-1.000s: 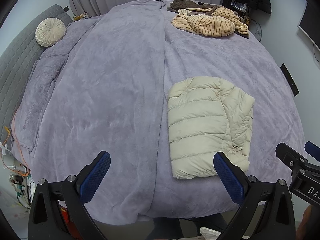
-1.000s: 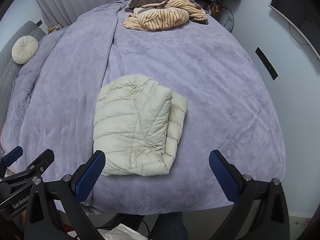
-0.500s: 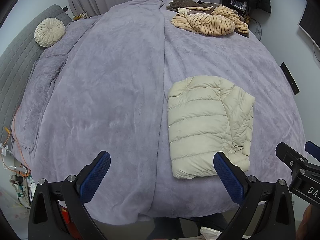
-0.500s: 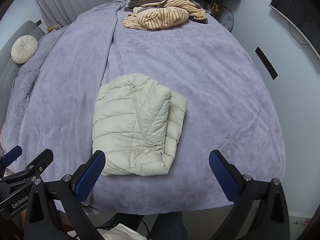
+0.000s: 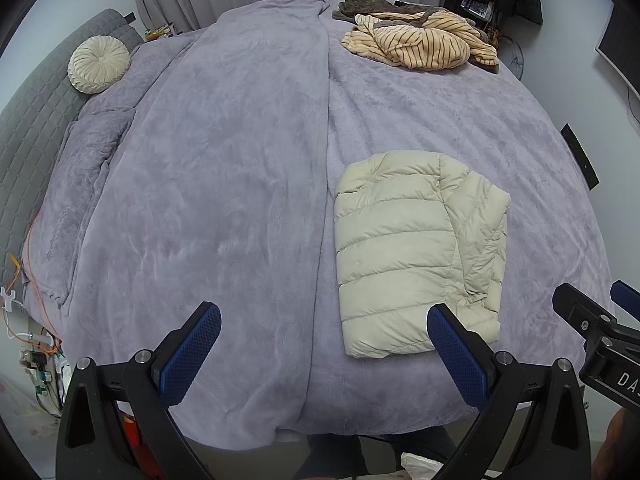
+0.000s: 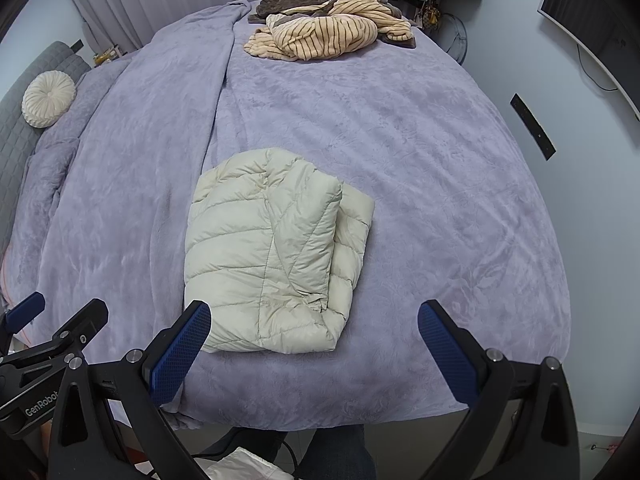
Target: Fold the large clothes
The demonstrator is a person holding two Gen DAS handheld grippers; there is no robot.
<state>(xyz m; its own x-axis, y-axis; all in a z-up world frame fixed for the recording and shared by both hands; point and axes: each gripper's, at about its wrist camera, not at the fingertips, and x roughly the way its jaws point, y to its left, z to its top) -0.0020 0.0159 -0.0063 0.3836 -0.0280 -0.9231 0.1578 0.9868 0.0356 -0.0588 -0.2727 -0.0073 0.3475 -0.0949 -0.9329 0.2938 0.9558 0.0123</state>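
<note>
A cream quilted puffer jacket (image 5: 416, 248) lies folded into a compact rectangle on the purple bed cover (image 5: 224, 184), near the bed's front edge; it also shows in the right wrist view (image 6: 272, 256). My left gripper (image 5: 322, 346) is open and empty, held above the front edge, left of the jacket. My right gripper (image 6: 314, 342) is open and empty, just in front of the jacket's near edge. Neither gripper touches the jacket.
A pile of striped tan and brown clothes (image 5: 420, 40) lies at the far end of the bed (image 6: 320, 32). A round cream cushion (image 5: 98, 64) sits by the grey headboard (image 5: 24, 120) at the left. Walls stand close at the right.
Both grippers have barely moved; the view has drifted very slightly. The jacket lies as before.
</note>
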